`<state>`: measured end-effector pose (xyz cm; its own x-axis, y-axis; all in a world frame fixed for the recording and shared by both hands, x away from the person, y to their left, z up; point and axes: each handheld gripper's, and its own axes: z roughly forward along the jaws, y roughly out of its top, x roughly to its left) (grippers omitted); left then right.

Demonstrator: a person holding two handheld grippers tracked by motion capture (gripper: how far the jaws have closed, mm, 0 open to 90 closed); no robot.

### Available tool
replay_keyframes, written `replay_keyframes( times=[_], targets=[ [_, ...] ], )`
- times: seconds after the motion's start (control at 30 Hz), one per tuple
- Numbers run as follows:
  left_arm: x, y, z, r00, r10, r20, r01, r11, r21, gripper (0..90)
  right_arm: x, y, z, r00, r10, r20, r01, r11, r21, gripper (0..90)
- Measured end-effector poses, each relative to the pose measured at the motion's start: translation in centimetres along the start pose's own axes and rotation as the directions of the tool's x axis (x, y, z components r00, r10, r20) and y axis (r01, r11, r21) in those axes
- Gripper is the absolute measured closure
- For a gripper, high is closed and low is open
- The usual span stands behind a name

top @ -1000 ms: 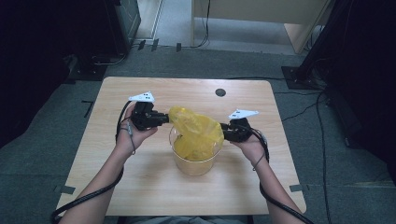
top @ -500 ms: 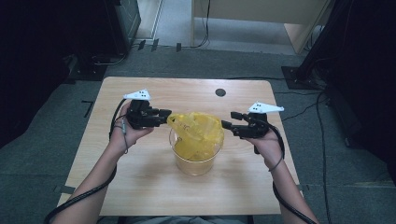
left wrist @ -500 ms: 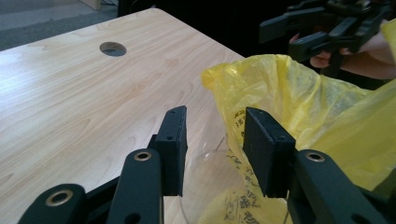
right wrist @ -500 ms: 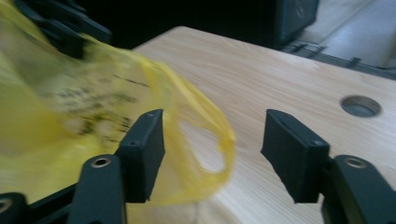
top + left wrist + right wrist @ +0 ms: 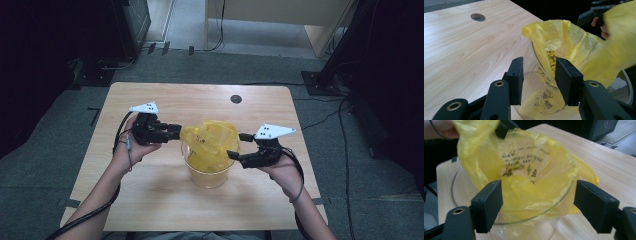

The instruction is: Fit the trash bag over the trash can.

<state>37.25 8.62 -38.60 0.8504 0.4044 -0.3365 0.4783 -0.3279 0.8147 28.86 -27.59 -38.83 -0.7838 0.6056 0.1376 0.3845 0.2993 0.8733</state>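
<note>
Nearest the lower edge of the high view, two forearms reach up the frame to the grippers; the left gripper sits left of centre, its jaws parted at a middling width and just opened, the yellow bag's near flap between the pads without being pinched, as the left gripper view shows; the right gripper is right of centre, its jaws wide and lately opening, nothing between them, held just off the bag's right edge. Between the two, at the middle of the worktop, stands the clear container with the bag tucked into it, its printed mouth partly spread over the rim but crumpled and slumped on the left side; I judge the lining about half done, with the rim yet to be folded over all round. Compared with a second ago, both grippers have let go of the bag, the right one has drawn back and risen, and the bag's bunched top has sunk lower. Farther up, a dark round hole marks the worktop.
</note>
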Motion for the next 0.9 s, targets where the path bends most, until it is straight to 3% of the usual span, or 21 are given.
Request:
replay_keyframes(
  times=[0.13,0.27,0.43,0.6,0.67,0.8,0.9],
  targets=[
    [-0.6,-0.1,-0.5,1.0,0.003,0.001,-0.003,0.9999,-0.013,58.4,1.1,-0.5,-0.2,0.9992,-0.038,-0.009,0.038,0.9988,0.029,22.2],
    [-1.2,-0.1,-1.0,0.9999,0.009,0.007,-0.009,0.9999,-0.01,56.8,1.8,-0.8,-0.7,0.9983,-0.058,0.007,0.058,0.9983,0.002,25.1],
    [-1.9,0.1,-1.6,0.9991,0.022,0.038,-0.021,0.9995,-0.022,54.6,2.5,-0.6,-1.2,0.9969,-0.065,-0.043,0.064,0.9976,-0.025,31.5],
    [-2.1,0.4,-1.5,0.999,0.012,0.042,-0.012,0.9999,-0.002,52.0,2.9,-0.2,-0.7,0.9939,-0.076,-0.079,0.073,0.9966,-0.039,36.3],
    [-2.3,0.5,-1.1,0.9993,0.006,0.037,-0.007,0.9999,0.011,50.9,3.0,-0.1,-0.2,0.9934,-0.076,-0.086,0.074,0.9968,-0.032,41.1],
    [-2.6,0.2,-0.7,0.9993,0.021,0.03,-0.023,0.9991,0.035,50.2,4.1,-0.3,0.5,0.9893,-0.054,-0.135,0.051,0.9984,-0.022,61.6],
    [-2.6,-0.2,-0.5,0.9996,0.016,0.021,-0.017,0.999,0.04,51.9,4.6,-0.6,0.9,0.9917,-0.076,-0.104,0.077,0.9971,0.005,69.9]
  ],
)
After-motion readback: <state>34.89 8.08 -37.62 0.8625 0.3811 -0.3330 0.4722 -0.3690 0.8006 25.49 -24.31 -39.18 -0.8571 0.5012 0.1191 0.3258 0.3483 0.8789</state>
